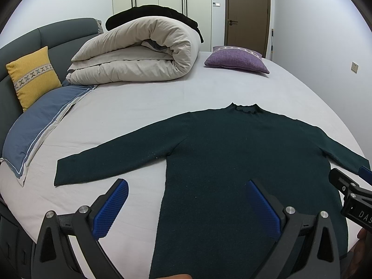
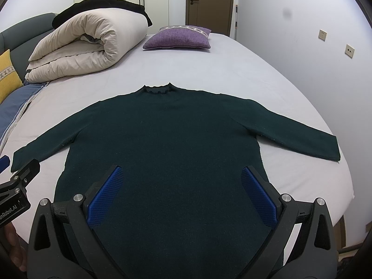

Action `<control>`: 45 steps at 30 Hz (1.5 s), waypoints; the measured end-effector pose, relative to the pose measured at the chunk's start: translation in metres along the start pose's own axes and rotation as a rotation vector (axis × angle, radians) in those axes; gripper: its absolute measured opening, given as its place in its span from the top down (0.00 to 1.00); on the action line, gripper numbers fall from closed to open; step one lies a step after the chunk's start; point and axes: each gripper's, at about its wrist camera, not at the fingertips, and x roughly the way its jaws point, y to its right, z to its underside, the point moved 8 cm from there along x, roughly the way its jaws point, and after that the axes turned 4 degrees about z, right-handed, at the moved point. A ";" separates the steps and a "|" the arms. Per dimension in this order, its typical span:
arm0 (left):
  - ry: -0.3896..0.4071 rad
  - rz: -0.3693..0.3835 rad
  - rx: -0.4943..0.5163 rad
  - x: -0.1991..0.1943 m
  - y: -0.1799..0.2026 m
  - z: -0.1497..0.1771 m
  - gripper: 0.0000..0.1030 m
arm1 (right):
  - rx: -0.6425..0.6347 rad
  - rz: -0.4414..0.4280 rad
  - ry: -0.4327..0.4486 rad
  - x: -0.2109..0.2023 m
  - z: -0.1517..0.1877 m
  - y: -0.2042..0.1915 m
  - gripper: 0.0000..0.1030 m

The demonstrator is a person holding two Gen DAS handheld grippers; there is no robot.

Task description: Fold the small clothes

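One dark green knit sweater [image 1: 232,153] lies flat on the bed's pale grey sheet [image 1: 139,97], sleeves spread, collar toward the rolled cream duvet [image 1: 139,53]. From the left wrist, the left gripper [image 1: 186,207] hangs above the sweater's hem edge — fingers wide, holding nothing.

From the right wrist, the right gripper [image 2: 182,193] hovers over the sweater's lower body — fingers wide, empty; a purple cushion [image 2: 179,37] sits beyond the collar.

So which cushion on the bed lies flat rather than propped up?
The purple cushion, lying flat on the sheet at the far side. The yellow cushion leans upright against the headboard.
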 end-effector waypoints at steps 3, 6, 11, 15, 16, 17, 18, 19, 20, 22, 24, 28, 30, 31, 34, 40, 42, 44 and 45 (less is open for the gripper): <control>0.000 0.000 0.001 0.000 0.001 0.000 0.00 | -0.002 -0.001 0.000 0.000 0.000 0.000 0.00; 0.000 -0.001 0.002 0.000 0.000 0.000 0.00 | -0.001 -0.001 0.000 0.001 0.000 0.000 0.00; 0.000 -0.001 0.001 0.000 0.000 0.000 0.00 | -0.001 -0.003 -0.002 0.000 -0.001 0.000 0.00; 0.000 0.000 0.001 0.000 0.000 0.000 0.00 | 0.002 -0.003 0.000 0.000 -0.002 0.000 0.00; 0.000 0.001 0.001 0.000 0.000 0.000 0.00 | 0.001 -0.003 0.000 0.000 -0.002 0.000 0.00; 0.000 -0.001 0.001 0.001 0.001 0.000 0.00 | 0.001 -0.004 0.000 0.000 -0.002 0.000 0.00; 0.000 -0.002 0.001 0.000 0.000 0.000 0.00 | 0.001 -0.004 -0.001 0.001 -0.002 0.000 0.00; 0.000 -0.001 0.000 0.000 0.000 0.000 0.00 | 0.000 -0.005 -0.001 0.001 -0.002 0.000 0.00; 0.000 -0.001 0.000 0.001 0.000 0.000 0.00 | 0.000 -0.005 -0.001 0.001 -0.002 0.000 0.00; -0.001 -0.001 -0.002 0.000 0.000 0.000 0.00 | 0.000 -0.005 -0.002 0.001 -0.003 0.000 0.00; -0.002 -0.002 -0.002 -0.001 0.000 0.000 0.00 | 0.000 -0.006 -0.002 0.001 -0.003 -0.001 0.00; -0.003 -0.002 -0.003 -0.001 0.000 0.000 0.00 | 0.000 -0.007 -0.004 0.002 -0.002 -0.001 0.00; -0.004 -0.001 -0.005 0.000 0.001 0.001 0.00 | 0.001 -0.008 -0.006 0.003 -0.001 -0.002 0.00; -0.004 -0.001 -0.005 0.000 0.001 0.001 0.00 | 0.000 -0.009 -0.008 0.004 -0.001 -0.002 0.00; -0.008 0.004 -0.006 0.002 0.002 0.002 0.00 | -0.001 -0.010 -0.010 0.005 -0.001 -0.002 0.00; -0.011 0.005 -0.008 0.005 0.003 0.003 0.00 | 0.002 -0.010 -0.014 0.008 0.000 -0.002 0.00; -0.013 0.009 -0.011 0.007 0.005 0.003 0.00 | 0.002 -0.008 -0.015 0.008 0.000 -0.002 0.00; -0.015 0.016 -0.012 0.009 0.007 0.003 0.00 | 0.004 -0.011 -0.018 0.010 0.000 -0.001 0.00; -0.016 0.024 -0.014 0.010 0.008 0.003 0.00 | 0.005 -0.011 -0.019 0.012 0.000 0.001 0.00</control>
